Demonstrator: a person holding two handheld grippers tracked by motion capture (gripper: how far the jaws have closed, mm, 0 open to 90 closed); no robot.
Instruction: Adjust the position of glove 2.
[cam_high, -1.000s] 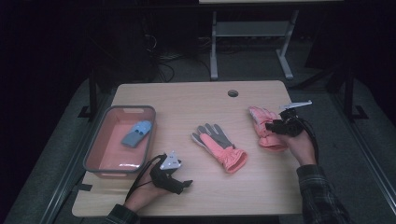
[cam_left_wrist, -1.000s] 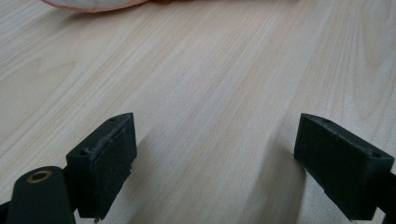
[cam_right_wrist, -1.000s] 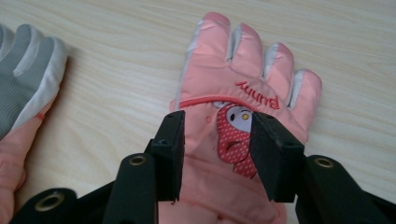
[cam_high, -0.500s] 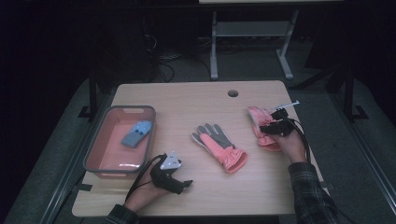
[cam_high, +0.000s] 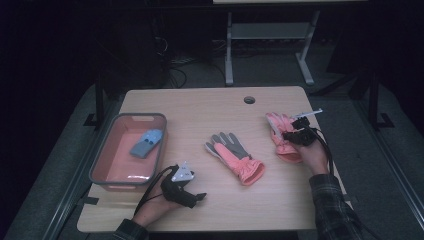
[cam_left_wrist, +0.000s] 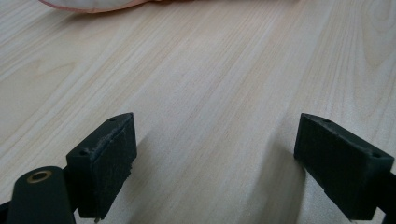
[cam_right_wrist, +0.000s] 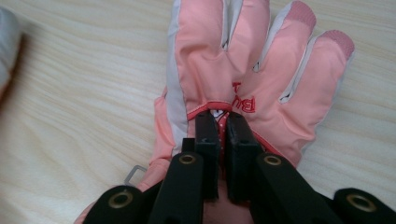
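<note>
The right gripper (cam_right_wrist: 222, 126) has just closed its jaws, pinching the pink glove (cam_right_wrist: 243, 70) for a lift, while the left gripper (cam_left_wrist: 215, 158) rests open-jawed on the table (cam_left_wrist: 210, 70).

The glove (cam_right_wrist: 233, 70) is pink with red letters. Another glove (cam_high: 234, 156) is pink and grey. The tray (cam_high: 102, 170) is pink.

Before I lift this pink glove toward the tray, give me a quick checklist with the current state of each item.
1. Right gripper pinching the pink padded glove, jaws having just closed: ok.
2. Fabric bunched between its pads: ok.
3. Left gripper open, resting on bare wooden table: ok.
4. Pink plastic tray has room beside the blue item: ok.
5. Grey-palmed second glove lies apart from the held one: ok.
6. Grip firm enough to lift: cannot tell.
</note>
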